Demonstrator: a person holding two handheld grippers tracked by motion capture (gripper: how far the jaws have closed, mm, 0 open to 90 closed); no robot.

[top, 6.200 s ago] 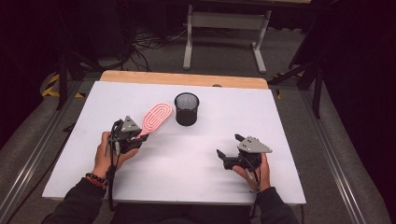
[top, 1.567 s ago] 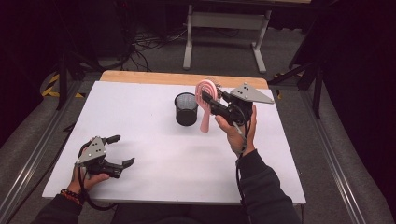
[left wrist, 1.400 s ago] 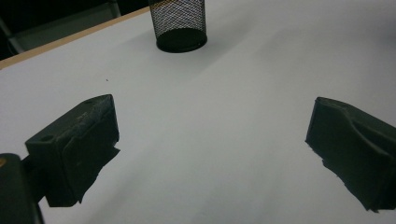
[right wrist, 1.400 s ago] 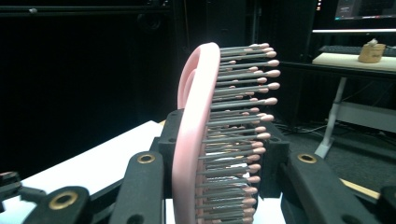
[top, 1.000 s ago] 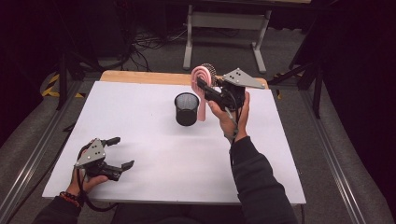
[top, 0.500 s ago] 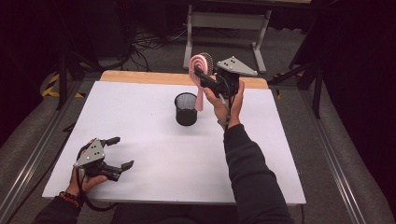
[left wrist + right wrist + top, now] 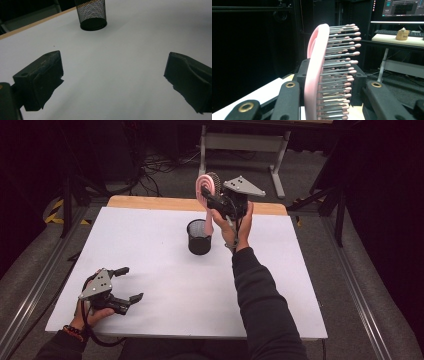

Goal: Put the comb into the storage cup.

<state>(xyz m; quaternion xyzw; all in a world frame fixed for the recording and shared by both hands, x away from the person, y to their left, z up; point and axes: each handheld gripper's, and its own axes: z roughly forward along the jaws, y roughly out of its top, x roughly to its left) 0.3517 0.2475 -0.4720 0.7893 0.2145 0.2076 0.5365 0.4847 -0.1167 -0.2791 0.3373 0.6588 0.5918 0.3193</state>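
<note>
High view is showing the right gripper (image 7: 212, 202) holding a pink brush (image 7: 205, 187) upright, raised over the far side of the table (image 7: 300, 285), just above and behind the mesh cup (image 7: 199, 236). Its jaws are clamping the brush, bristles pointing sideways in the right gripper view (image 7: 322, 72). Near the table's front left corner, the left gripper (image 7: 125, 284) is resting with jaws standing wide apart, gripping nothing.
</note>
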